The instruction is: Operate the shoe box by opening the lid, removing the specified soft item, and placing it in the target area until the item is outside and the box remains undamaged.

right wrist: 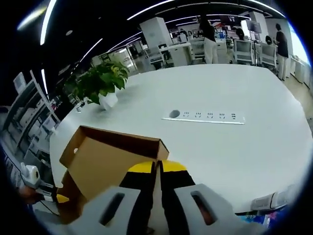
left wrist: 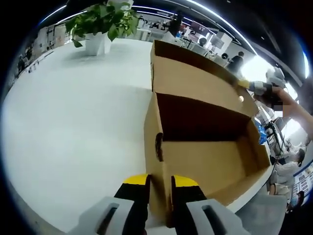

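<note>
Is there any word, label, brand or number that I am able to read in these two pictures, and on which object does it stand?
No text can be read in either view.
Cardboard shoe box: plain brown walls and lid, no print visible.
Power strip on the white table: sockets, no legible marking.
Signs and screens in the background office: too small and blurred to read.
Yellow-and-black tongs: no lettering visible.

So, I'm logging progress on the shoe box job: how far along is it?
Done: the lid is raised, the shoe box stands open. In hand: the left hand-held gripper clamps the box's end wall, and the right hand-held gripper is closed at the lid's edge. Left: removing the soft item and placing it on the white table. I can't see any item in the visible part of the interior.
</note>
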